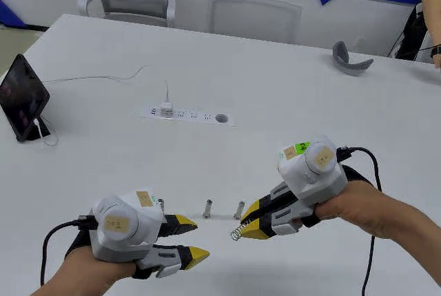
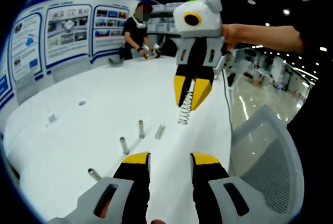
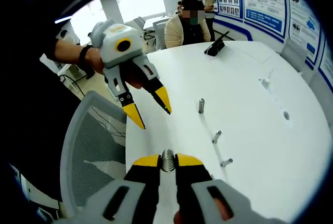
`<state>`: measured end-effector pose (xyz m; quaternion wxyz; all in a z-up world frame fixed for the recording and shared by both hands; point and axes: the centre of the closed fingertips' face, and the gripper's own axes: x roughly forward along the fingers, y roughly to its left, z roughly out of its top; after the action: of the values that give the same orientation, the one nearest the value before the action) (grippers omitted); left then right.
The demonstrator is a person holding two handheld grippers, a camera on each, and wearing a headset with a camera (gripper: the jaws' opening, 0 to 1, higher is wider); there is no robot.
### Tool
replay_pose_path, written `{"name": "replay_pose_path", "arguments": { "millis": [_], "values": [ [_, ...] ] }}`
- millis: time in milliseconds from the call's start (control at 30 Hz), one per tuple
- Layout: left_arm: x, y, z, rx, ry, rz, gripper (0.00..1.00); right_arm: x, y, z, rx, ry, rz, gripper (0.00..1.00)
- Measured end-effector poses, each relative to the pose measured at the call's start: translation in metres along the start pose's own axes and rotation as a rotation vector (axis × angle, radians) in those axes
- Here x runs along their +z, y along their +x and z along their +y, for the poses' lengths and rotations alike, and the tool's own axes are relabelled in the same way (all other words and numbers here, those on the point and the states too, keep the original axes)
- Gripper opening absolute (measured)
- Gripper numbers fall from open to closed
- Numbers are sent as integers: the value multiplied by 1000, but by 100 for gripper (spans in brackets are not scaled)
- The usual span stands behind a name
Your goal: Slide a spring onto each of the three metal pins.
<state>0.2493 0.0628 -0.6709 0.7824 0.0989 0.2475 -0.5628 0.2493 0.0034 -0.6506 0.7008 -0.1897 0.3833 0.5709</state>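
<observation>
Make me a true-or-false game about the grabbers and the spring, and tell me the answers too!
1. The right gripper holds a spring. True.
2. The left gripper is shut on a pin. False: its jaws are open and hold nothing.
3. A tablet stands on the table. True.
4. The spring is already on a pin. False: it is between the right gripper's jaws, apart from the pins.
</observation>
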Motion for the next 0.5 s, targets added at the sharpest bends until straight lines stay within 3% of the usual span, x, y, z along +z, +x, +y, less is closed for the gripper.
{"name": "replay_pose_path", "arguments": {
  "millis": [500],
  "values": [
    [-25, -25, 28, 123, -101, 7, 42, -8, 9, -21, -33, 24, 30, 12]
  ]
}}
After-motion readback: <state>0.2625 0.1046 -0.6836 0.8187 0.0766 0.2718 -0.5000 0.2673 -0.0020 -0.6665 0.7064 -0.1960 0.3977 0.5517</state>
